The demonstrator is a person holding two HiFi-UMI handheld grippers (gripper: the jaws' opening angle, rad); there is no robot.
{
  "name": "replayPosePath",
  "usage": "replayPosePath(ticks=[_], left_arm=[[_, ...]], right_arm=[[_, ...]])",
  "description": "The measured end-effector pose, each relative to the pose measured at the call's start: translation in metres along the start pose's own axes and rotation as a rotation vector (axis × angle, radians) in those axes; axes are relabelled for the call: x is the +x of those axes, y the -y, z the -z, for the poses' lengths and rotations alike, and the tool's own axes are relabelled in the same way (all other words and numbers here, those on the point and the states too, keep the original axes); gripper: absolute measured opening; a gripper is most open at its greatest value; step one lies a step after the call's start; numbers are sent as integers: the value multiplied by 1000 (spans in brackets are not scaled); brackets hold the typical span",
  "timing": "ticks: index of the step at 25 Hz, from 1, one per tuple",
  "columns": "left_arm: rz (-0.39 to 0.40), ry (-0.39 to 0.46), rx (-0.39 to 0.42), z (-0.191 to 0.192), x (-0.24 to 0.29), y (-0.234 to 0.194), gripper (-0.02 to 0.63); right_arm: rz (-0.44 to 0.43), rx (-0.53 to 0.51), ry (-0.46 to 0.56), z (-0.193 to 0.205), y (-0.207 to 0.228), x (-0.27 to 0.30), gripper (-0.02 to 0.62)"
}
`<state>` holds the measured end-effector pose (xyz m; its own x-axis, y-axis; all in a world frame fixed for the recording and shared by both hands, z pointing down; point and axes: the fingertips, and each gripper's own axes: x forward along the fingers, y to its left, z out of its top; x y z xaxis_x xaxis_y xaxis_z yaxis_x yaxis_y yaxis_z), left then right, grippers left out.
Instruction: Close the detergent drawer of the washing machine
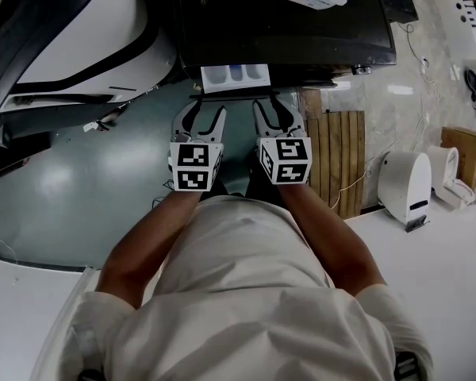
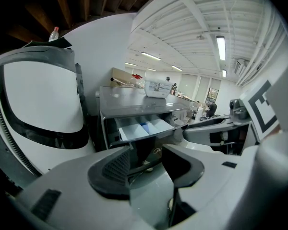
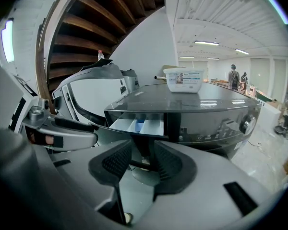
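The detergent drawer stands pulled out of the dark washing machine, its pale compartments open to view, so the closing push has yet to be made. To do it well, the contact should land flat on the drawer's front face, near its middle, and the push should run straight back along the slide. An off-centre or angled shove would likely skew the drawer in its slot. The jaw tips should stay off the open compartments, and the pressure should be steady until the front sits flush with the control panel.

The left gripper has its jaws spread with nothing between them; only the machine's dark front shows through the gap. The right gripper also has its jaws parted, by a narrower gap, and it too is empty.

From the left gripper view, the drawer lies ahead of the jaws and above them, close but apart. From the right gripper view it sits ahead, above and a little left of the gap, also untouched. In the head view the drawer's front edge lies just beyond both sets of jaw tips, spanning the space between the two grippers. Either one would need to rise to meet that face.

A plastic tub rests on the machine's top, well behind the drawer and clear of the push.
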<state>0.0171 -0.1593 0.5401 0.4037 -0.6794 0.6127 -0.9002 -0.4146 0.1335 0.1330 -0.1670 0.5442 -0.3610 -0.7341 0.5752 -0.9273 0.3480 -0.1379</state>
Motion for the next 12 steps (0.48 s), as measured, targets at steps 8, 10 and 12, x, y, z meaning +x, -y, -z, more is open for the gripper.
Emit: replayPosePath(ticks=[8, 10, 12], left_arm=[[-11, 4, -1, -4, 5, -5, 198], [-15, 1, 0, -5, 8, -7, 198], [-16, 5, 3, -6, 10, -9, 198]], right_arm=[[-3, -3, 4, -7, 2, 6, 153], [-3, -3, 5, -8, 3, 8, 153], [-5, -5, 7, -10, 3, 10, 153]])
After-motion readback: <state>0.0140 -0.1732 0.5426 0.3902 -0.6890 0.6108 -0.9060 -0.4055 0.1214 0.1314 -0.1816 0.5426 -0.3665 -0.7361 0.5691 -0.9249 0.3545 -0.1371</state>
